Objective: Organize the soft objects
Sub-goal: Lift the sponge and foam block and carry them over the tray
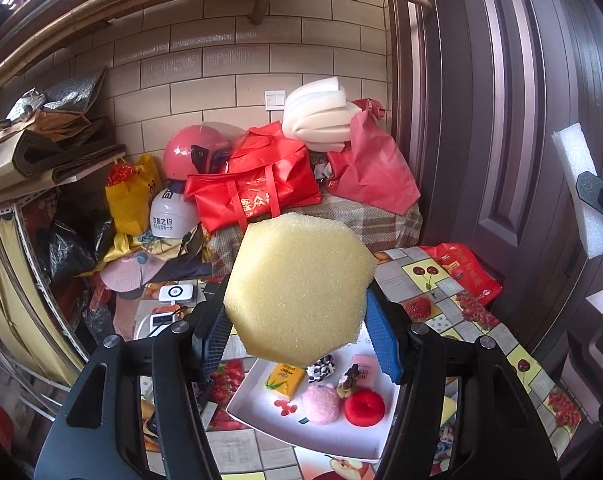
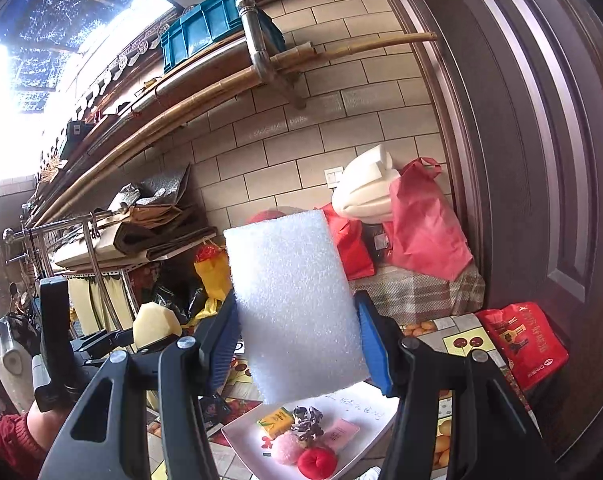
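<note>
Far part of tray (image 1: pixel 257 408) hidden behind yellow sponge (image 1: pixel 299 288); writing on tray unreadable. Sponge: hexagonal, porous, pinched in left gripper (image 1: pixel 297 334), raised above worktop (image 1: pixel 433 276). White foam block (image 2: pixel 295 306): rectangular, fine-celled, clamped in right gripper (image 2: pixel 295 346), right of sponge, above tray.

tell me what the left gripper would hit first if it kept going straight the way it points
Probably the red bag on the plaid-covered surface beyond the table. The left gripper, shut on the yellow sponge, aims above the white tray. Depth is unclear.
</note>
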